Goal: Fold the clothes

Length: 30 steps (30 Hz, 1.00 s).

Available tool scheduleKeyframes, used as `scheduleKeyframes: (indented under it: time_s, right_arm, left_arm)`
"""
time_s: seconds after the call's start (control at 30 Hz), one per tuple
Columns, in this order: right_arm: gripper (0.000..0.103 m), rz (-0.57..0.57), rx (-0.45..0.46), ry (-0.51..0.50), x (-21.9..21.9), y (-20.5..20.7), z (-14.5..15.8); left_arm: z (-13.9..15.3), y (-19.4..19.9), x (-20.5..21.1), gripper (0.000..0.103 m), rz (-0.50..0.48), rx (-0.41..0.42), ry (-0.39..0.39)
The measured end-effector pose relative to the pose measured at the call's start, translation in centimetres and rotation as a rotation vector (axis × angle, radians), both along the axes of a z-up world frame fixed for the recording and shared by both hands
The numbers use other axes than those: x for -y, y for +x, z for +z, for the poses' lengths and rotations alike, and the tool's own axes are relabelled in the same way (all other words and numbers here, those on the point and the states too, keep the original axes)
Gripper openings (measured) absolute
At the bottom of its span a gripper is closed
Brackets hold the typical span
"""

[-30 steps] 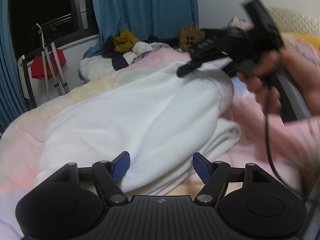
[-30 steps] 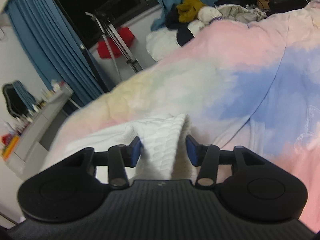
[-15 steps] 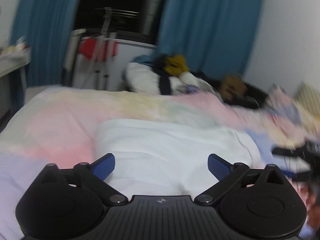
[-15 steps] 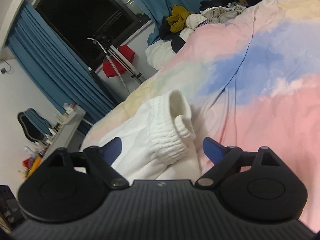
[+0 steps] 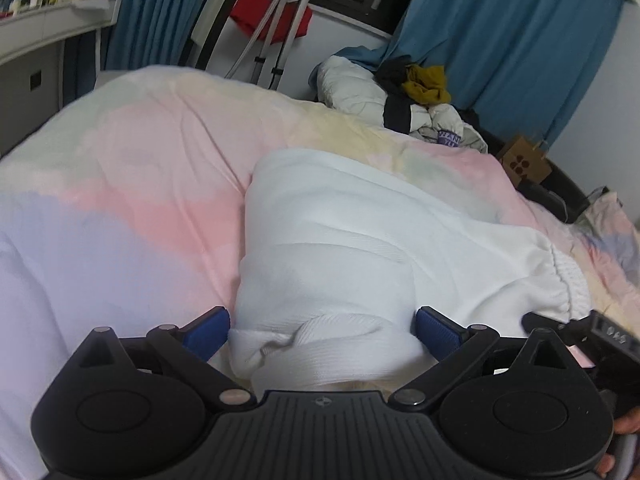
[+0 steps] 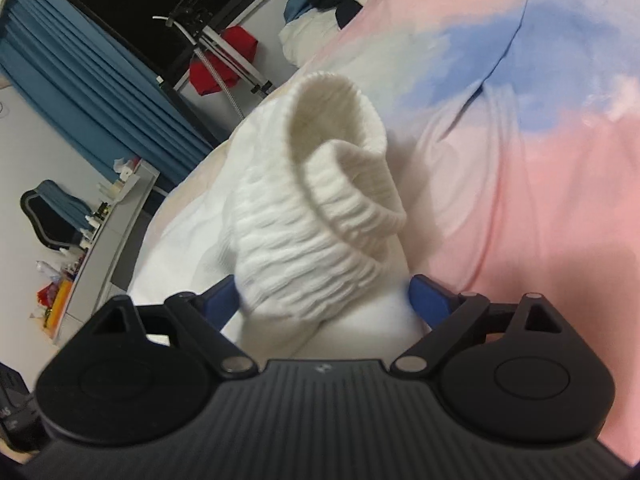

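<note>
Folding the white knitted garment [image 5: 360, 240] looks partly done: it lies in a bundled, roughly doubled-over shape on the pastel duvet [image 5: 132, 184] of the bed, and neither tool has hold of it at this moment. The left gripper [image 5: 322, 330] stands wide, its blue pads clear on either side of a ribbed hem roll at the near end of the garment; the cloth sits between the jaws but is not pinched. The right gripper [image 6: 322, 294] has its jaws opening, near their widest, with a ribbed cuff [image 6: 340, 160] curling upright just ahead and white fabric lying loose between the pads, touching nothing firmly as far as can be told. My reading is that a fold has just been laid and both hands are free to re-grasp. The next move probably calls for choosing fresh edges, closing on a single tidy layer rather than the bunched cuff, and flattening that upstanding cuff so the bundle lies even
</note>
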State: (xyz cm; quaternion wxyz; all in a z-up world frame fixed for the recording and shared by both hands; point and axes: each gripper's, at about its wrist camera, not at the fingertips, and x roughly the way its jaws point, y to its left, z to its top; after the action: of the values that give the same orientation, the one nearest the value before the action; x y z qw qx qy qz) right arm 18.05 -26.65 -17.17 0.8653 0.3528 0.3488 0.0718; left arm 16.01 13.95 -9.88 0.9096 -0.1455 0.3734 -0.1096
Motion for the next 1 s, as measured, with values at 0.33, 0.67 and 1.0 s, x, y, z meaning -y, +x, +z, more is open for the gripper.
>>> scheduleKeyframes:
  time_s: [0.33, 0.67, 1.0]
  right_arm:
    - [0.094, 0.048, 0.212, 0.213, 0.2, -1.3, 1.9]
    - [0.095, 0.079, 0.094, 0.108, -2.0, 0.6, 0.0]
    - [0.061, 0.064, 0.083, 0.068, -2.6, 1.0, -0.5]
  left_arm:
    - [-0.8, 0.0, -1.6, 0.099, 0.025, -0.026, -0.060]
    - [-1.4, -0.2, -1.6, 0.098, 0.024, -0.034, -0.077]
    - [-1.5, -0.3, -0.1, 0.092, 0.042, 0.028, -0.019]
